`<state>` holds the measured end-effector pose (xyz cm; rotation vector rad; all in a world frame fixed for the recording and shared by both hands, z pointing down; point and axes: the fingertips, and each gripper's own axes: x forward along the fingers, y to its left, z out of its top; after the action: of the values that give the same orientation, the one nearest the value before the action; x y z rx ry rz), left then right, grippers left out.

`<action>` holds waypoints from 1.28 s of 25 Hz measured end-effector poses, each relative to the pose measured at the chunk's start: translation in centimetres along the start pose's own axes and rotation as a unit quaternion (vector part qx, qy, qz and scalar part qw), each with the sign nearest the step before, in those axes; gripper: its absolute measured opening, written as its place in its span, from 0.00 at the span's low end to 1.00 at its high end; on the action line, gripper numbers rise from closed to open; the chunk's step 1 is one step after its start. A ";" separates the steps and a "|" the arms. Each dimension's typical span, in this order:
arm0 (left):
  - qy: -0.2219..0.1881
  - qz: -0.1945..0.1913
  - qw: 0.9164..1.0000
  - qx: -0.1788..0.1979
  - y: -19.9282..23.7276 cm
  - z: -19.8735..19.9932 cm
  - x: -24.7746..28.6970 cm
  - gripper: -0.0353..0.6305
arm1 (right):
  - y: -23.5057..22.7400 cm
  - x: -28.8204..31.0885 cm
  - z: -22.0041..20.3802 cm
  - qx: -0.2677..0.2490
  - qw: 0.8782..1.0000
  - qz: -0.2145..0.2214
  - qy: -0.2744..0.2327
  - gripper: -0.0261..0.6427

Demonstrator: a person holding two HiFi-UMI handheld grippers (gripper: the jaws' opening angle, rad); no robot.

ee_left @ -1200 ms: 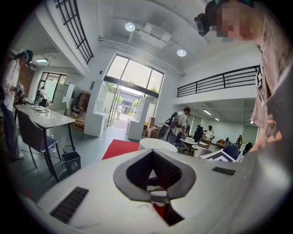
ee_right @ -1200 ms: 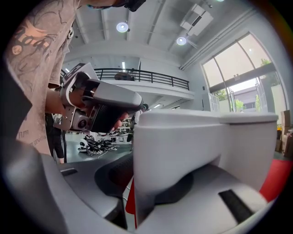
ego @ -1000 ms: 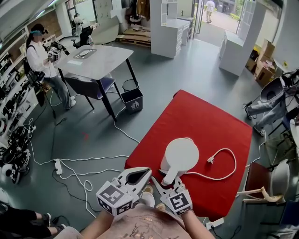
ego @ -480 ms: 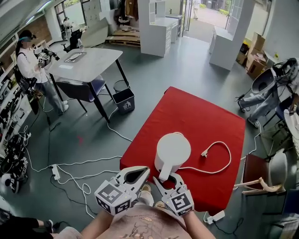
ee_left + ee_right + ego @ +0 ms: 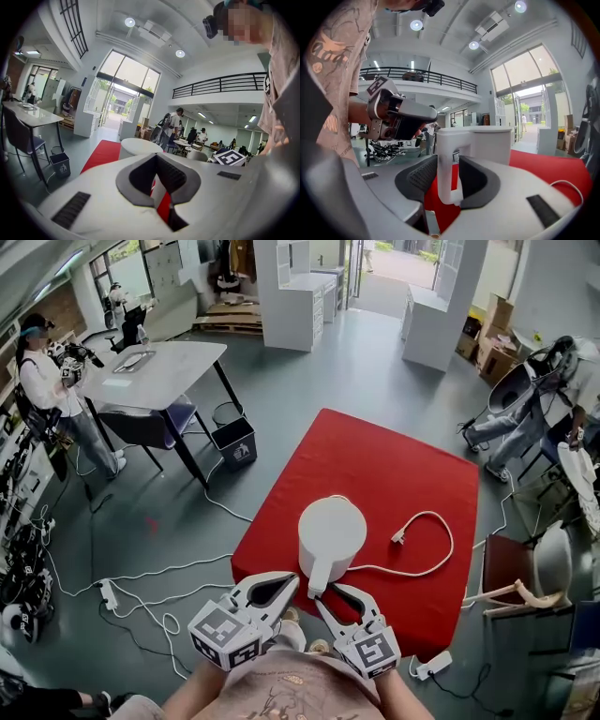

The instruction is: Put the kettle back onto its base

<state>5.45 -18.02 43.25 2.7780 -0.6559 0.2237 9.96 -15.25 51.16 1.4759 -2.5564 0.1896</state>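
Observation:
The white kettle (image 5: 330,532) stands upright near the front edge of the red table (image 5: 394,465), and its handle (image 5: 316,585) points toward me. A white cord (image 5: 436,559) runs out from under it to a loose plug (image 5: 397,538); the base itself is hidden. My right gripper (image 5: 339,594) has its jaws on either side of the handle (image 5: 444,173) and they are opening, the pads close to it but not pressing. To its left my left gripper (image 5: 292,579) is shut with nothing in it; the kettle (image 5: 138,149) lies just beyond its tips (image 5: 156,157).
A power strip (image 5: 427,664) lies on the floor at the table's front right corner and a chair (image 5: 525,587) stands to the right. Loose cables (image 5: 141,577) cross the floor at left. Farther off are a grey table (image 5: 159,367), a bin (image 5: 234,442) and a person (image 5: 42,381).
The right gripper's jaws have spread wider around the kettle handle. Both grippers have shifted a little, and the kettle now appears further left in the head view.

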 end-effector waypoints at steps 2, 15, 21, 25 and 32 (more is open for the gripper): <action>0.002 -0.002 1.000 0.003 -0.5 -0.1 0.0 0.03 | -0.5 -1.3 0.6 0.004 1.000 -0.012 -0.014 0.31; -0.002 0.008 1.000 -0.004 -2.8 -1.0 -1.4 0.03 | -1.3 -3.8 2.5 0.020 0.999 -0.019 -0.036 0.04; 0.001 0.018 1.000 0.000 -3.6 -1.5 -2.5 0.03 | -1.2 -4.8 3.2 0.029 0.999 -0.019 -0.042 0.04; -0.001 0.017 1.000 0.002 -3.8 -1.1 -3.4 0.03 | -1.1 -5.3 4.0 0.031 0.998 -0.031 -0.047 0.04; -0.003 -0.007 1.000 0.021 -4.4 -1.5 -5.1 0.03 | 1.5 -7.2 4.9 0.039 0.995 -0.066 -0.066 0.04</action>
<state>2.86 -11.68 42.62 2.8243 -0.6390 0.2284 11.70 -9.42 44.81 1.7339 -2.5673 0.1809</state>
